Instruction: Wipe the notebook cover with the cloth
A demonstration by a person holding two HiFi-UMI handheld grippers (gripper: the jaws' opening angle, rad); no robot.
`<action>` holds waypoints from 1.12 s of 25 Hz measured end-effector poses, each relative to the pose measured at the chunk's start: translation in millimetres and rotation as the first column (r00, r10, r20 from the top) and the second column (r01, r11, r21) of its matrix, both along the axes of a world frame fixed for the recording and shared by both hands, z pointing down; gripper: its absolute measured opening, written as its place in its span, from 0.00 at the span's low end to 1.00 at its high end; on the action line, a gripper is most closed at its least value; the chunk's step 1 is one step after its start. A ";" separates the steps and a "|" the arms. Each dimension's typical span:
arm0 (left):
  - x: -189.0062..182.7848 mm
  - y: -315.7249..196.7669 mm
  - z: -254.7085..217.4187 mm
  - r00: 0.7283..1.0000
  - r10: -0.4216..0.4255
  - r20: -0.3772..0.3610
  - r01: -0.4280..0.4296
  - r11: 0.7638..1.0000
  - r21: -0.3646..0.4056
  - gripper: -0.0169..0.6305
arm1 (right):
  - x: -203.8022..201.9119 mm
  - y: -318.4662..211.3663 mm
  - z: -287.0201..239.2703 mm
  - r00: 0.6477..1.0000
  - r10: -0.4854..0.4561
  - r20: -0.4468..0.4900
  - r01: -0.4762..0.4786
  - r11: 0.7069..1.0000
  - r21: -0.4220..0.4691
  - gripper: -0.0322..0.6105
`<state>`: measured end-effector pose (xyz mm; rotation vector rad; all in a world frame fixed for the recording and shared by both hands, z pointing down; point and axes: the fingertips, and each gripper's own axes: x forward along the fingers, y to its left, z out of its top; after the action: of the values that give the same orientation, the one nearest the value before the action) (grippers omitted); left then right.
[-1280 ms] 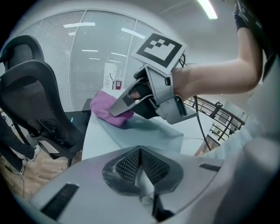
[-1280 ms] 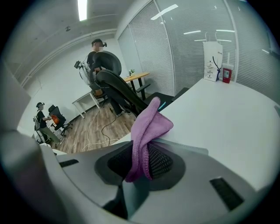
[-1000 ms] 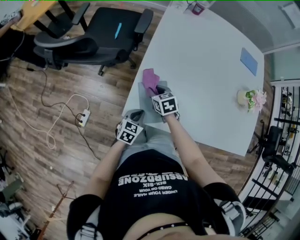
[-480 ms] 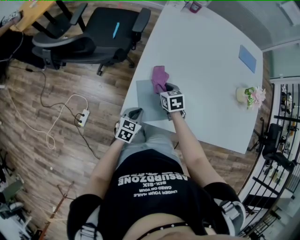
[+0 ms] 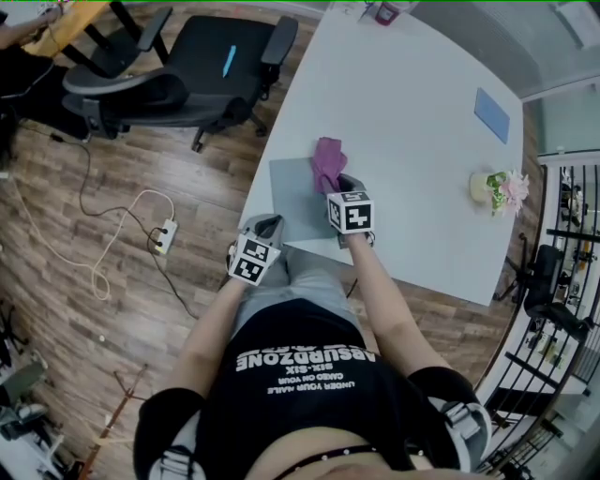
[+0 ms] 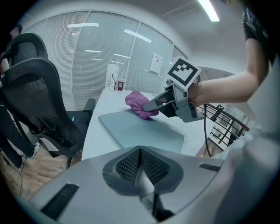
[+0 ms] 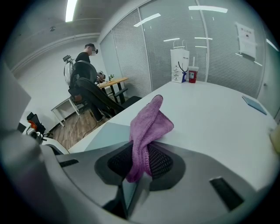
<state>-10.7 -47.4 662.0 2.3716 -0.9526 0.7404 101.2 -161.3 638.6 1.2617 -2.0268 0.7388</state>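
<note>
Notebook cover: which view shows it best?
Left gripper view: the notebook lies close and nearly whole, cloth at its far edge. Head view shows it small, partly under the right gripper. Right gripper view catches one corner.

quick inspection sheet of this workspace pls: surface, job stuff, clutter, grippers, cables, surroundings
surface: white table.
job's things: grey notebook flat near the table's front edge; purple cloth at its far edge.
clutter: blue pad, flower pot, red cup, all apart from the notebook.
grippers: right gripper jaws shut on the cloth; left gripper jaws together, empty, short of the notebook.
cables: power strip with white cable on the floor; nothing seen on the table.
surroundings: office chairs, wood floor, person at a far desk.
</note>
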 end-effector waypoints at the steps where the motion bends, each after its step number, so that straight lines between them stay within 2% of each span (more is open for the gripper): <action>1: 0.1 0.0 0.0 1.000 -0.001 0.000 0.001 1.000 0.001 0.05 | 1.1 2.6 0.2 1.000 0.004 0.003 -0.004 1.000 -0.001 0.20; 15: 0.1 0.2 -0.3 1.000 -0.004 0.006 0.004 1.000 0.013 0.05 | -0.9 25.6 1.8 0.999 0.015 0.033 -0.015 1.000 -0.017 0.20; 28: 1.3 0.7 -1.0 1.000 -0.005 0.006 0.005 1.000 0.017 0.05 | -42.9 24.9 3.2 0.996 -0.075 0.055 0.079 0.994 -0.073 0.20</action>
<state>-9.5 -46.7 660.9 2.3817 -0.9709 0.7410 58.3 -136.4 641.8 1.1256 -2.0574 0.8115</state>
